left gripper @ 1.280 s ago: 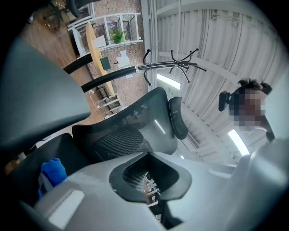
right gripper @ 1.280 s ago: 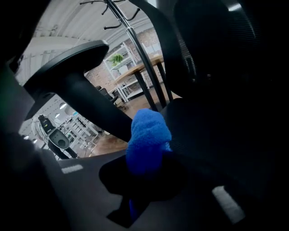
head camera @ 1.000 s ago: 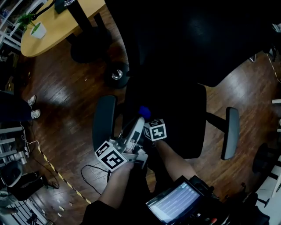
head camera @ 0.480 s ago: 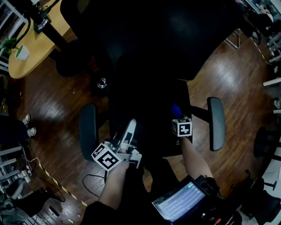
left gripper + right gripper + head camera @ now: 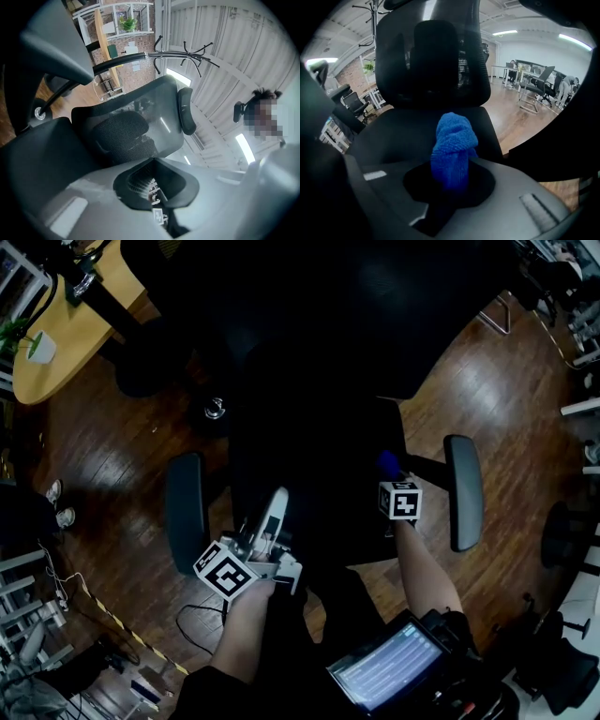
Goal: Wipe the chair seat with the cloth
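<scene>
Blue terry cloth (image 5: 452, 150) stands bunched upright, pinched in the right gripper (image 5: 390, 471) over the right part of the black office chair seat (image 5: 408, 133), near the right armrest (image 5: 464, 491). The left gripper (image 5: 277, 504) hovers at the seat's front left, jaws pressed together on nothing. I judge the wiping to be under way; next, the cloth needs pressing flat and sweeping across the seat. No brand reads anywhere (the cubes carry only square markers, and the screen (image 5: 384, 671) is too small to read)
</scene>
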